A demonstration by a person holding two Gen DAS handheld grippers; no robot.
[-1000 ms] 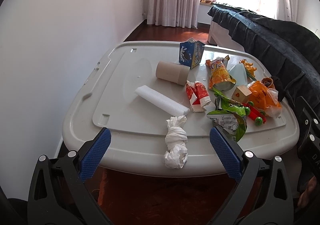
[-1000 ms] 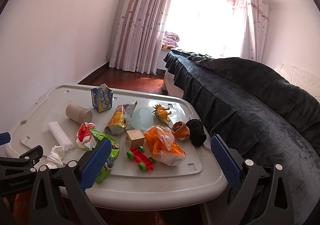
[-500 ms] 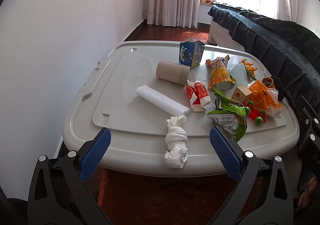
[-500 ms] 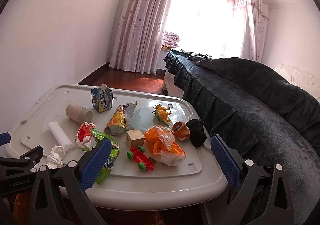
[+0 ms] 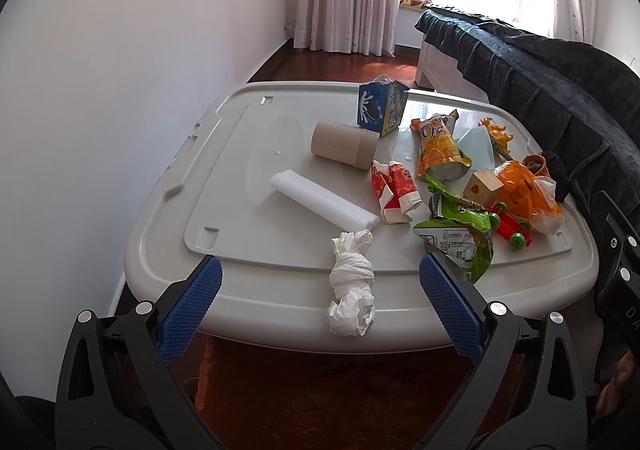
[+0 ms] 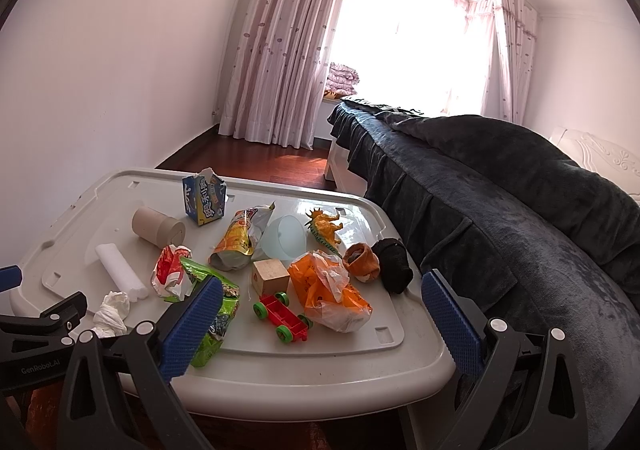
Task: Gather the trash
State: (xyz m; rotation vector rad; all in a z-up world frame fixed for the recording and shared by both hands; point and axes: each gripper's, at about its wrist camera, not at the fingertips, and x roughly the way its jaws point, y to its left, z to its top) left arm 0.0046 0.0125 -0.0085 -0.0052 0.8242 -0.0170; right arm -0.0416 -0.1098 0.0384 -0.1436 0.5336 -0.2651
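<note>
Trash lies on a white plastic lid (image 5: 240, 169) used as a table. A crumpled white tissue (image 5: 352, 286) sits at the near edge, between the fingers of my open left gripper (image 5: 320, 290), which hovers just short of it. Behind are a white foam stick (image 5: 320, 205), a cardboard tube (image 5: 344, 145), a blue carton (image 5: 382, 109), a red wrapper (image 5: 394, 189), an orange snack bag (image 5: 440, 149) and a green snack bag (image 5: 460, 234). My right gripper (image 6: 320, 314) is open and empty above the lid's near right side, over an orange plastic bag (image 6: 328, 290).
Toys mix with the trash: a wooden block (image 6: 270, 276), a red toy car (image 6: 282, 316), an orange dinosaur (image 6: 326, 228), a pale cup (image 6: 286, 238), two socks (image 6: 380, 262). A dark-covered bed (image 6: 500, 209) runs along the right. A white wall (image 5: 120, 89) stands at the left.
</note>
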